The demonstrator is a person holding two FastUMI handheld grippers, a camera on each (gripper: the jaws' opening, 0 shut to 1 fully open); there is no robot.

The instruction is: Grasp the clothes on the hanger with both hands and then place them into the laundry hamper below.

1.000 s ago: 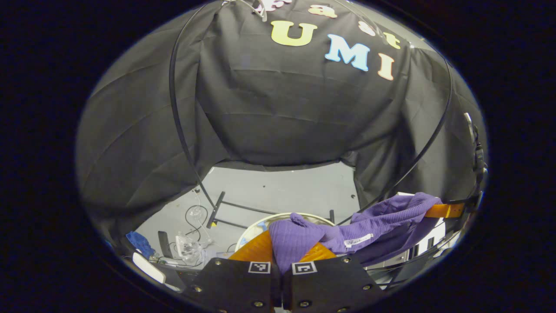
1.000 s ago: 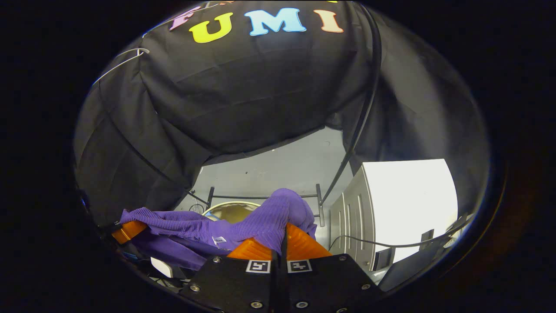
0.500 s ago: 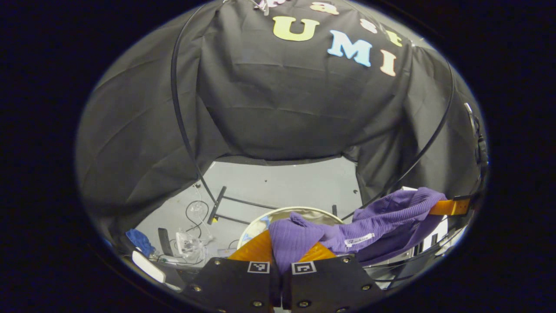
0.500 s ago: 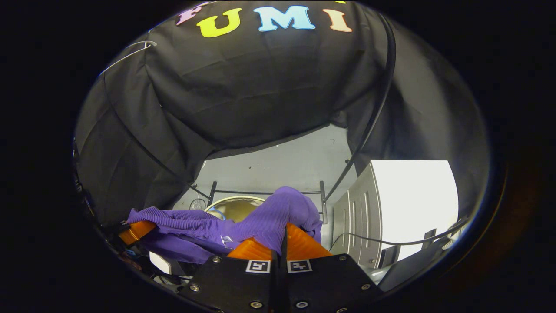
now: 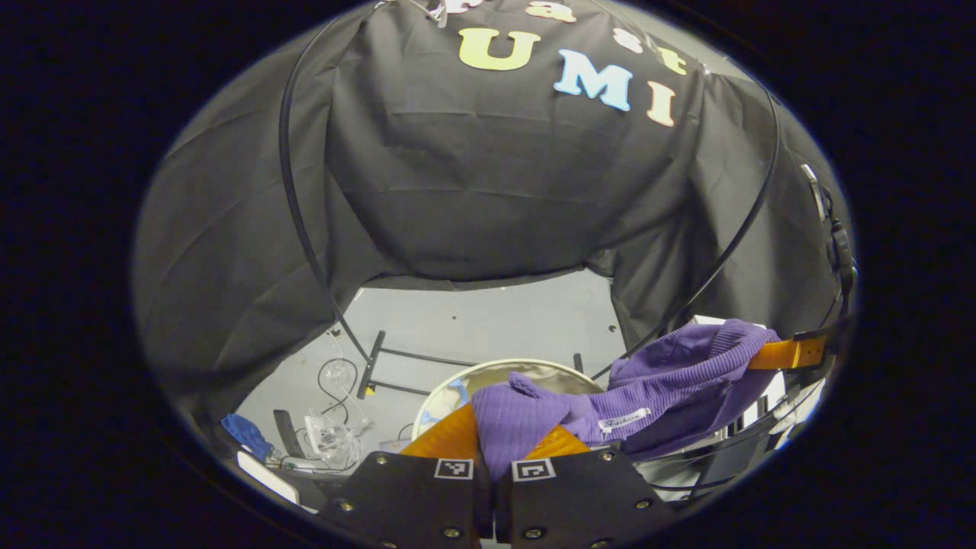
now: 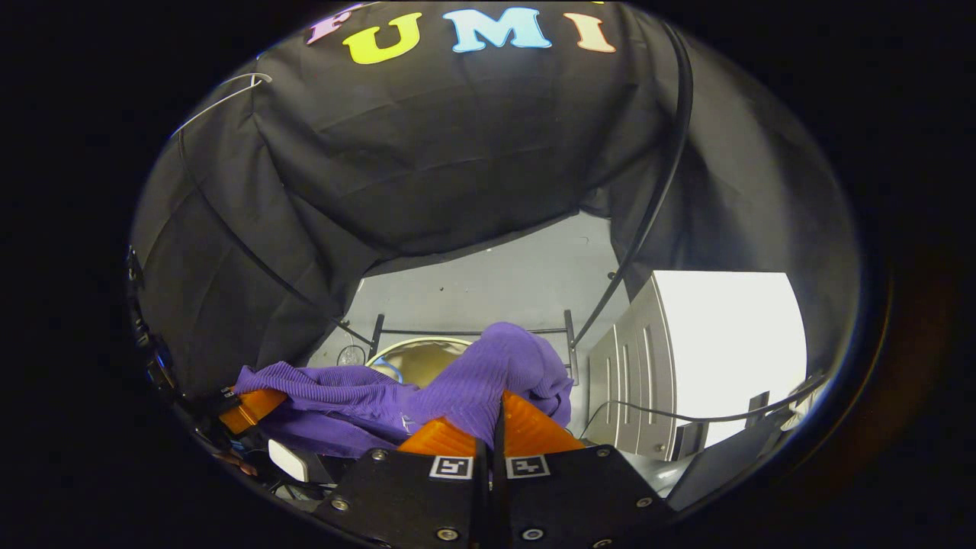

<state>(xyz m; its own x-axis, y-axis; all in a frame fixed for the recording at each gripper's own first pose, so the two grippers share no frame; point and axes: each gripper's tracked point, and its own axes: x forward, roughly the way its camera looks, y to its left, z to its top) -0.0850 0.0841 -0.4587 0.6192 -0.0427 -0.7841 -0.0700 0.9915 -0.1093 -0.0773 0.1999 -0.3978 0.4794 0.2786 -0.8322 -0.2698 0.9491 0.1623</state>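
Clothes here means one purple ribbed garment [image 5: 671, 377], and it is already off the hanger and carried in the air between the two grippers. In the left gripper view, the left gripper [image 5: 494, 450] has its jaws pressed together on one bunch of the purple cloth, which stands up between the orange fingers [image 5: 446, 436]. The cloth runs from there to the right, where the right gripper [image 5: 793, 353] holds the other end. In the right gripper view, the right gripper [image 6: 489, 442] also pinches a fold of the garment [image 6: 488, 377] in closed jaws, and the left gripper [image 6: 252, 408] is seen far on the left with the cloth stretched to it.

The laundry hamper [image 5: 503, 369], round with a pale rim, stands on the grey floor [image 5: 496, 320] below and a little farther than the grippers. Its opening [image 6: 415, 360] appears just behind the held cloth. A white cabinet [image 6: 686, 358] stands near on the right.

I judge the step in hand is the carrying of the garment toward the hamper. The next move calls for bringing both grippers over the opening, lowering them together, and only then spreading the jaws, so the hanging middle part goes inside and does not catch on the rim.
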